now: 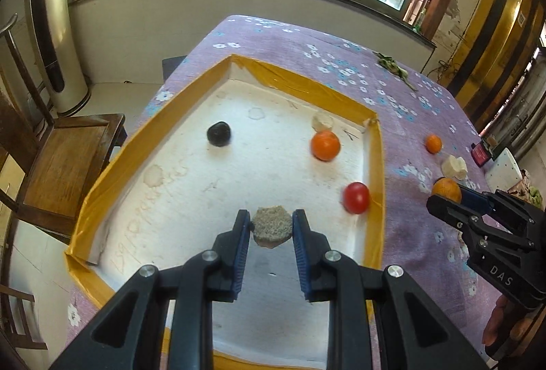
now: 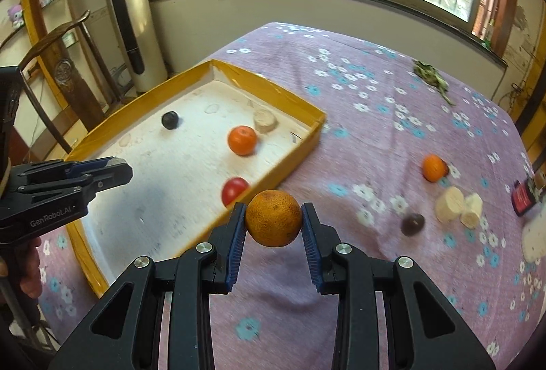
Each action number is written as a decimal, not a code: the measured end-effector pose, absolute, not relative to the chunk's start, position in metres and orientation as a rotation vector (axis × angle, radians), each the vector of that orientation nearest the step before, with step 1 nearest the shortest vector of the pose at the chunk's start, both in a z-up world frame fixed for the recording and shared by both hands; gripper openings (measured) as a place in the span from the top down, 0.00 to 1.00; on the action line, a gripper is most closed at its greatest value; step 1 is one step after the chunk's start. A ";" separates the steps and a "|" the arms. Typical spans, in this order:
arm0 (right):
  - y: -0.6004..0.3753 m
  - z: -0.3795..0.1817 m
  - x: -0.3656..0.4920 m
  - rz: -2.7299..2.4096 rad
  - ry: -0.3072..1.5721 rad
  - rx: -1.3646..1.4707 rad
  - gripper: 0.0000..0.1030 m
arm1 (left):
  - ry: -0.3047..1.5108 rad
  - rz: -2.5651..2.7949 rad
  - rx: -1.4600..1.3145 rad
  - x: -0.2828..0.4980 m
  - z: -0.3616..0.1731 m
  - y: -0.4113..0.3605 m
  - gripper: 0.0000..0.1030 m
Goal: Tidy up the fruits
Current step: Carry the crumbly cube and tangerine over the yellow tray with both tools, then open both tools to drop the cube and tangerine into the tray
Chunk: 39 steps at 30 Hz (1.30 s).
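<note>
orange (image 2: 273,218) clamped between right gripper (image 2: 273,224) pads, beside tray (image 2: 290,162).

Both wrist views: close behind own fingers, tilted down toward the window; shared are tray (image 1: 375,165) (image 2: 293,162) and tablecloth (image 1: 307,39) (image 2: 375,117).

— Where is the shallow yellow-rimmed tray (image 2: 286,165)?
— On the left of the purple flowered tablecloth (image 2: 358,131); in it a round black fruit (image 2: 170,120) far left, a bright orange (image 2: 242,140) right of it, a red tomato (image 2: 233,190) nearer.
— And right of the tray?
— A small orange (image 2: 434,168); nearer, pale cut cylinders (image 2: 459,206).
</note>
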State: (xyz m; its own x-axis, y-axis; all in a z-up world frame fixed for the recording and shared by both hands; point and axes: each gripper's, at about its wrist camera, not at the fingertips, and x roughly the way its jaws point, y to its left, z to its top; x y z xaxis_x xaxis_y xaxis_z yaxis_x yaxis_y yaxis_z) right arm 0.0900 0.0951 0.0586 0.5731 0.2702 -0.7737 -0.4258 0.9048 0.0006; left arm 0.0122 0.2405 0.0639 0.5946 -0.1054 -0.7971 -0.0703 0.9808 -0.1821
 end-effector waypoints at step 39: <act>0.189 0.006 0.129 0.516 0.988 -0.261 0.64 | 1.013 0.118 -0.170 0.052 0.025 0.307 0.73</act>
